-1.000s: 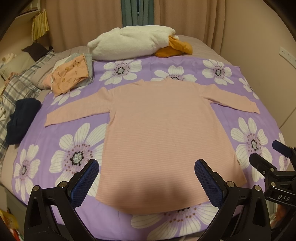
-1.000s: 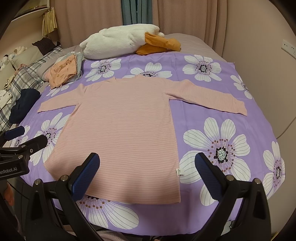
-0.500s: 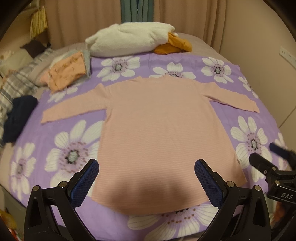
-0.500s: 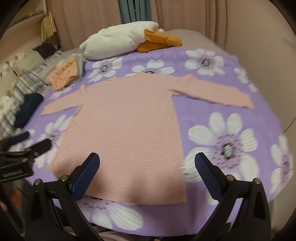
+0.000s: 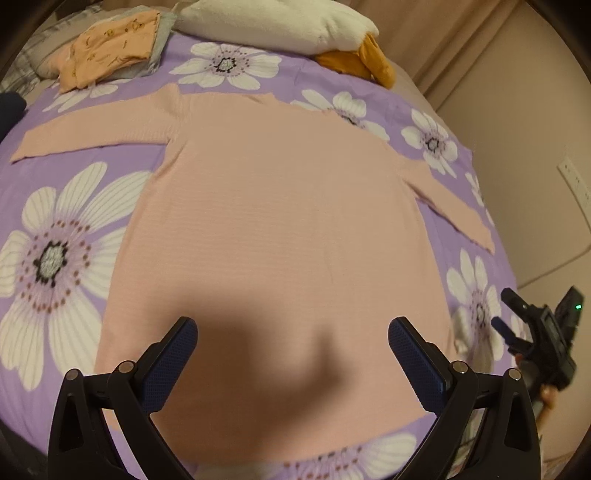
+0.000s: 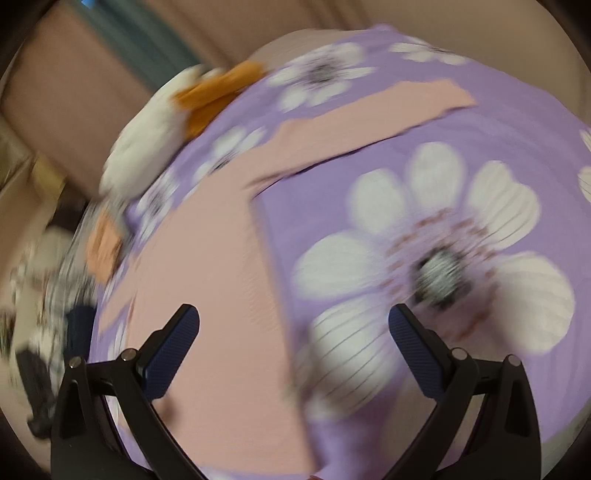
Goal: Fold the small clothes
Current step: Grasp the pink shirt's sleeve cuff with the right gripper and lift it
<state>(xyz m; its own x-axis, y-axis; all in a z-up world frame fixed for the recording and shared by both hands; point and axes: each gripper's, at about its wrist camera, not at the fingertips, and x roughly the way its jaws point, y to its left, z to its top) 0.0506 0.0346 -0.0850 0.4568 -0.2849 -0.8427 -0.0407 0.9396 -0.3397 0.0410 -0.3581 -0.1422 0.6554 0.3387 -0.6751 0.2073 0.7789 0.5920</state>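
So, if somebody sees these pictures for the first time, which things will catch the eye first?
First, the pale pink long-sleeved knit top, spread flat with both sleeves out, across the middle of the purple bedspread with big white flowers. Next, the open left tongs low over its hem. At the far end lies a white fluffy cushion.

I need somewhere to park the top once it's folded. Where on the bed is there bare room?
Bare flowered sheet lies left of the pink top, below its sleeve, and right of the body in the right wrist view. The head end is crowded: folded orange clothes and white cushion.
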